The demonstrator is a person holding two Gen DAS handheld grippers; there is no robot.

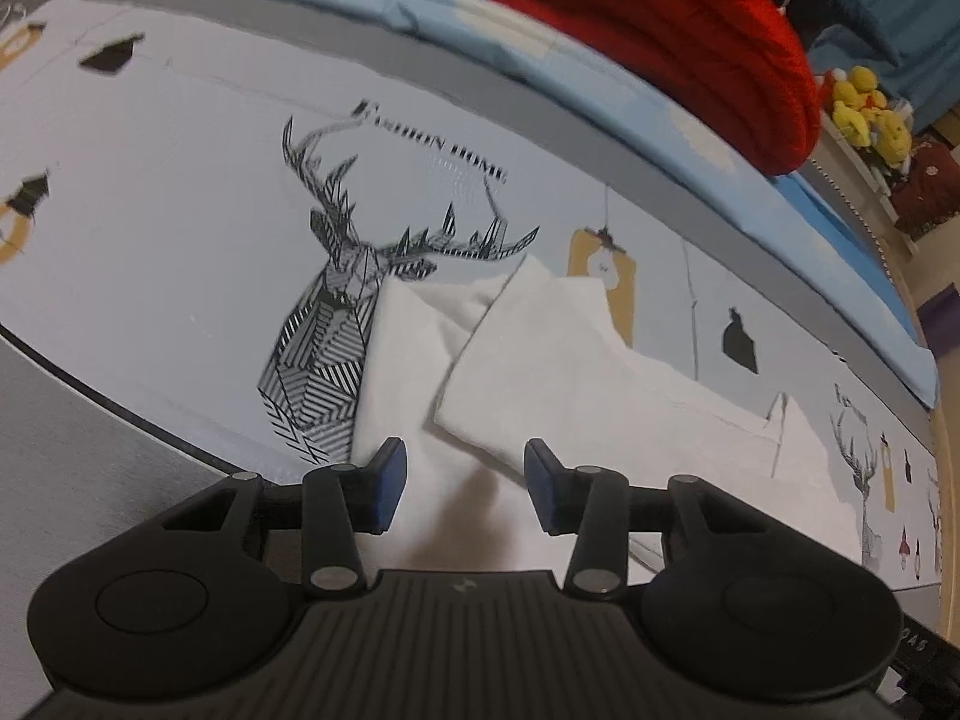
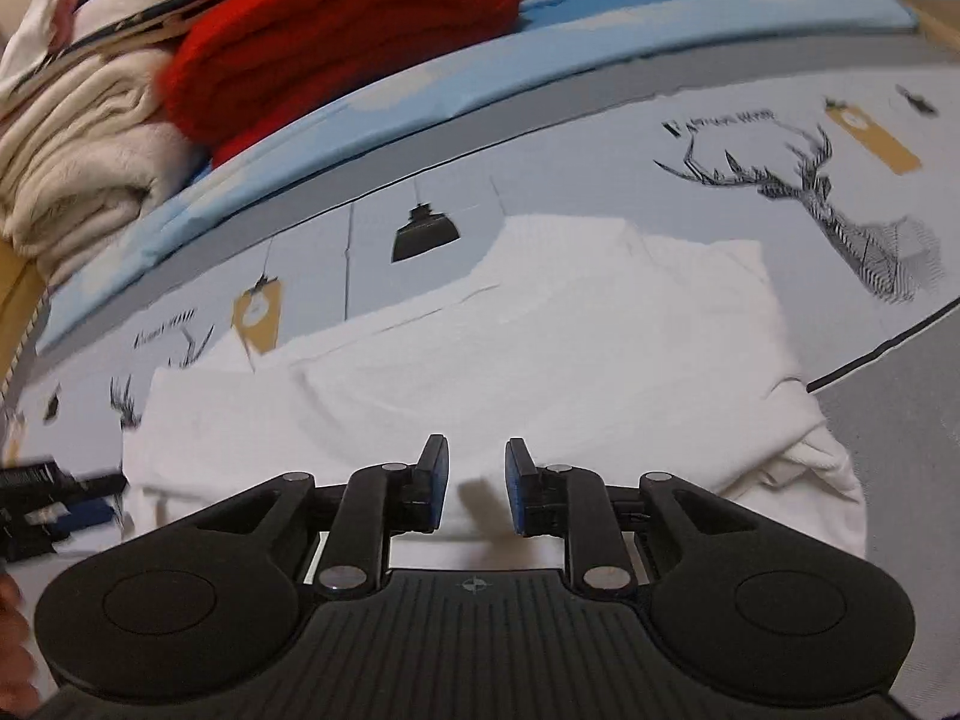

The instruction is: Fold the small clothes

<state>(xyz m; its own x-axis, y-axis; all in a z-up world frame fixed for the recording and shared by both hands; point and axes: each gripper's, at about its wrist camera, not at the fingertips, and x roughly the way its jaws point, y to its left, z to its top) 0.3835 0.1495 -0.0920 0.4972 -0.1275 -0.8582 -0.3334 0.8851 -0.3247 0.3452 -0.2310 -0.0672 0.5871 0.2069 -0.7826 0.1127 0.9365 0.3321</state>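
Observation:
A small white garment (image 1: 540, 360) lies partly folded on the printed bed sheet (image 1: 180, 192), with a sleeve flap turned over near its far edge. My left gripper (image 1: 465, 483) is open and empty, just above the garment's near edge. In the right wrist view the same white garment (image 2: 540, 336) spreads across the sheet (image 2: 600, 156). My right gripper (image 2: 477, 486) is open and empty, low over the garment's near part. The left gripper (image 2: 60, 504) shows at the left edge of the right wrist view.
A red folded blanket (image 1: 690, 30) lies on a light blue cover (image 1: 480, 30) at the back of the bed. A cream blanket pile (image 2: 78, 144) sits beside the red one. Yellow plush toys (image 1: 864, 114) stand off the bed at the right.

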